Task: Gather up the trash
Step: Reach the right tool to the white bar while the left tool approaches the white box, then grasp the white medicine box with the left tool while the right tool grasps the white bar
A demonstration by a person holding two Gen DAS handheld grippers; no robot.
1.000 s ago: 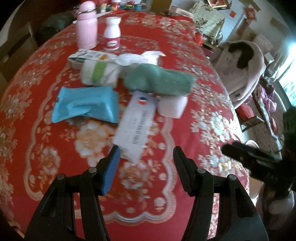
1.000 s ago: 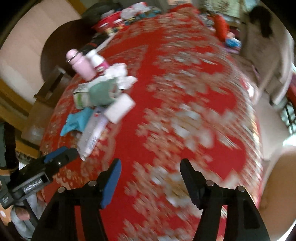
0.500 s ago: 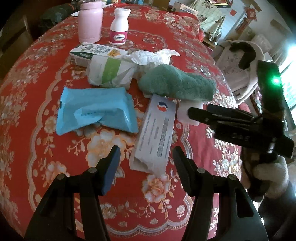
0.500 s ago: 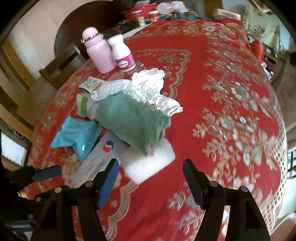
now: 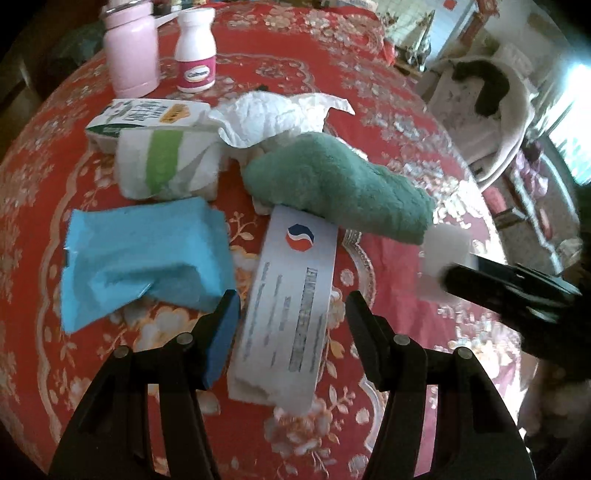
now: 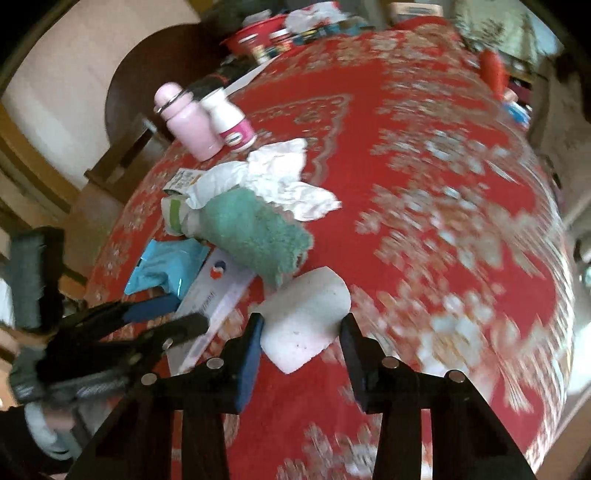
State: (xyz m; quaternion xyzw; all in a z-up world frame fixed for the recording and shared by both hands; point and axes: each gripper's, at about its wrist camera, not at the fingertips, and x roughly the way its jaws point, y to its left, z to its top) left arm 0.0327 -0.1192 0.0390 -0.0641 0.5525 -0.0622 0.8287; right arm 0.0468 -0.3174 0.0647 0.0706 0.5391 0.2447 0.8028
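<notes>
A long white printed packet (image 5: 295, 295) lies on the red floral tablecloth (image 5: 388, 317). My left gripper (image 5: 291, 306) stands open astride its near end, pads clear of it. To its left is a blue wrapper (image 5: 140, 258); behind it are a green cloth (image 5: 340, 192), crumpled white paper (image 5: 273, 114) and a green-striped white pack (image 5: 162, 166). In the right wrist view my right gripper (image 6: 301, 325) is closing on a white foam block (image 6: 306, 314), both pads touching its sides. The block is blurred in the left wrist view.
A pink bottle (image 5: 131, 48) and a white bottle with a pink label (image 5: 195, 51) stand at the back, with a small carton (image 5: 140, 114) in front of them. A wooden chair (image 6: 122, 155) is beyond the table's left edge. Clutter lines the far end (image 6: 280, 33).
Both grippers came in toward the pile. The left now straddles the white packet. The right moved over the white block and narrowed its jaws onto it.
</notes>
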